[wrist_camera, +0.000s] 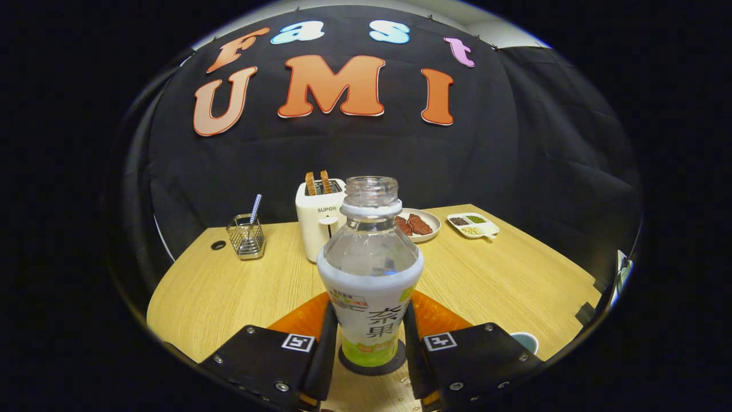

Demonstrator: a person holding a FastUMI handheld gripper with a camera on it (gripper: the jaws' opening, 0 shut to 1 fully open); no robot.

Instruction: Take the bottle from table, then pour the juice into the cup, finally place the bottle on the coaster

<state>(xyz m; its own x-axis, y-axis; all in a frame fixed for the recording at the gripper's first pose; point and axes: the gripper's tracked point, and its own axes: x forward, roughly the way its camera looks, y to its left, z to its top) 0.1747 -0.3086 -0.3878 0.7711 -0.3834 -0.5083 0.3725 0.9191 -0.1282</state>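
Observation:
An uncapped clear bottle [369, 269] with a white and green label stands upright on a dark round coaster [373, 366] on the wooden table [229, 286]. My gripper [369, 312] is shut on the bottle's labelled lower body, one finger pressing each side. The part of the bottle above the label looks clear, with no juice showing. A cup [526, 341] shows only as a rim, just right of my right finger and partly hidden behind it.
Beyond the bottle stands a white toaster [318, 223] with two toast slices. A plate of meat [419, 224] and a small divided dish [473, 225] lie at the back right. A wire holder with a utensil [246, 236] stands back left.

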